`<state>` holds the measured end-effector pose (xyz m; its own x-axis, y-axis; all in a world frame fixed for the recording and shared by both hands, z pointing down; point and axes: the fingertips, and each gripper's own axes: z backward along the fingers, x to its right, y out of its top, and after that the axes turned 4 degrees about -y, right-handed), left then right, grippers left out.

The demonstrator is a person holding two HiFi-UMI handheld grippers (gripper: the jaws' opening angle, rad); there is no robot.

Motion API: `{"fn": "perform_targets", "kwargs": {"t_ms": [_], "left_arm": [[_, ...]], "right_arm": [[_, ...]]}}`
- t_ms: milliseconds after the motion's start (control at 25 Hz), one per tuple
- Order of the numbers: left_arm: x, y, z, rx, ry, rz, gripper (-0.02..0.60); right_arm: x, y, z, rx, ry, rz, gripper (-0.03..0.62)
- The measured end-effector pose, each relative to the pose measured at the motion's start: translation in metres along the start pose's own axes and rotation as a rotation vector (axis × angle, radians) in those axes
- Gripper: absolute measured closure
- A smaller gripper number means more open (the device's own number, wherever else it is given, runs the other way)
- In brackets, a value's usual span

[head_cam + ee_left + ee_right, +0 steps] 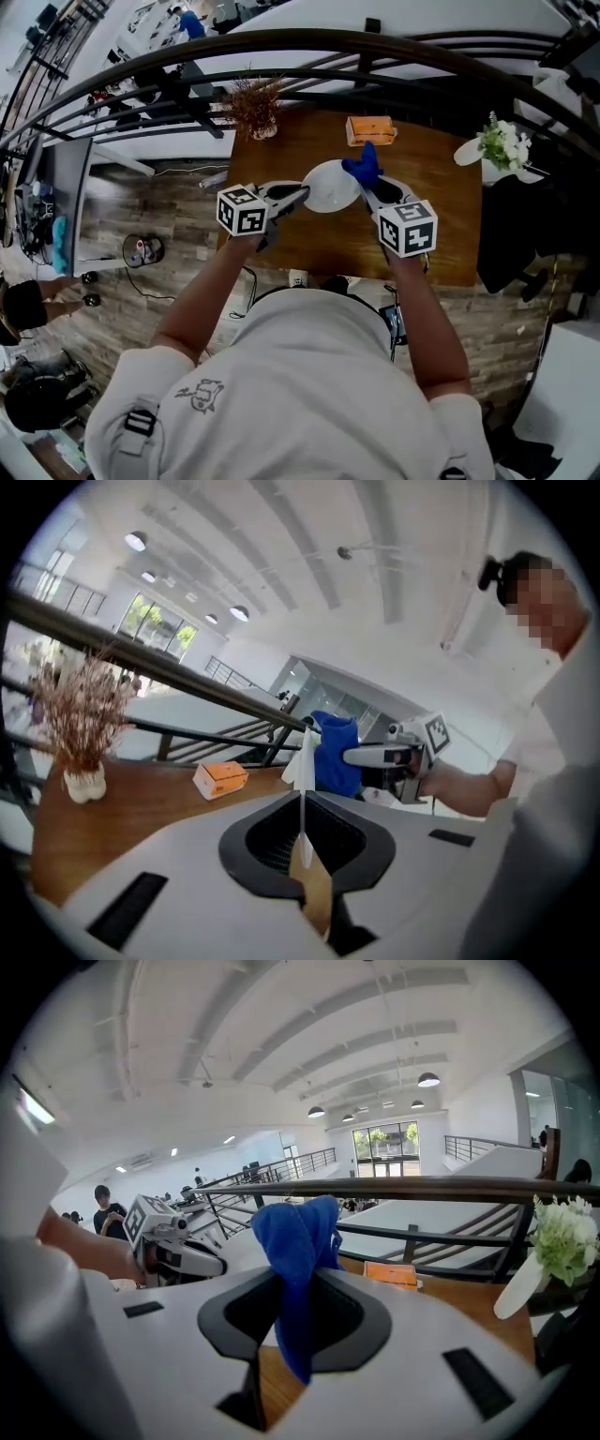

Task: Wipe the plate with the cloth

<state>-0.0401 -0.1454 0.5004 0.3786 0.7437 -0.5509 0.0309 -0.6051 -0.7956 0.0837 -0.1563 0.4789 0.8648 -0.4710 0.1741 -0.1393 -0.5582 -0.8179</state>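
An open-plan mezzanine hall, shown by black railing (422,1188), high beamed ceiling (328,1016), wooden table (450,216).

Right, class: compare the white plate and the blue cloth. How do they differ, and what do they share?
The plate is white; the cloth is blue. The plate is a rigid disc; the cloth is bunched and limp. The left gripper clamps the plate's rim; the right gripper clamps the cloth. Both are held above the table.

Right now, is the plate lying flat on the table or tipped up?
Tipped up. The left gripper clamps the plate by its rim, and its view shows the plate edge-on, a thin upright line.
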Motion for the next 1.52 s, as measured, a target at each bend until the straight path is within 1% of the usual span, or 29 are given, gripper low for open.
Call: {"fn": "perform_targets", "kwargs": {"t_ms": [80, 200, 320, 360, 480, 640, 800, 1040, 1120, 1200, 1280, 1400, 1520], "left_arm": [[0.001, 0.004, -0.003, -0.046, 0.035, -0.125, 0.560], [0.002, 0.009, -0.006, -0.111, 0.093, -0.291, 0.560], [0.002, 0.007, -0.010, -0.221, 0.160, -0.515, 0.560], [0.001, 0.004, -0.012, -0.260, 0.170, -0.582, 0.560], [0.003, 0.001, -0.020, -0.354, 0.172, -0.744, 0.560], [0.007, 0.003, -0.025, -0.429, 0.180, -0.976, 0.560], [0.015, 0.016, -0.025, -0.444, 0.196, -1.220, 0.560], [0.029, 0.060, -0.020, -0.399, 0.286, -1.568, 0.560], [0.039, 0.074, -0.018, -0.384, 0.299, -1.675, 0.560], [0.046, 0.082, -0.017, -0.375, 0.300, -1.755, 0.560], [0.050, 0.089, -0.016, -0.373, 0.301, -1.806, 0.560], [0.057, 0.101, -0.012, -0.342, 0.304, -1.853, 0.560], [0.061, 0.106, -0.009, -0.327, 0.310, -1.870, 0.560]], "right_arm": [[-0.003, 0.003, 0.003, 0.002, 0.006, 0.002, 0.508], [-0.006, 0.010, 0.005, 0.010, 0.013, 0.006, 0.508], [-0.012, 0.016, 0.009, 0.015, 0.029, 0.011, 0.508], [-0.015, 0.018, 0.010, 0.015, 0.037, 0.011, 0.508], [-0.024, 0.022, 0.008, 0.004, 0.075, 0.006, 0.508], [-0.043, 0.022, 0.001, -0.047, 0.149, 0.017, 0.508], [-0.055, 0.033, -0.001, -0.079, 0.199, 0.038, 0.508], [-0.062, 0.068, 0.008, -0.065, 0.217, 0.102, 0.508], [-0.066, 0.080, 0.011, -0.055, 0.222, 0.118, 0.508], [-0.072, 0.091, 0.015, -0.046, 0.230, 0.137, 0.508], [-0.079, 0.098, 0.018, -0.044, 0.238, 0.159, 0.508], [-0.077, 0.101, 0.019, -0.048, 0.235, 0.167, 0.508], [-0.061, 0.097, 0.022, -0.061, 0.221, 0.139, 0.508]]}}
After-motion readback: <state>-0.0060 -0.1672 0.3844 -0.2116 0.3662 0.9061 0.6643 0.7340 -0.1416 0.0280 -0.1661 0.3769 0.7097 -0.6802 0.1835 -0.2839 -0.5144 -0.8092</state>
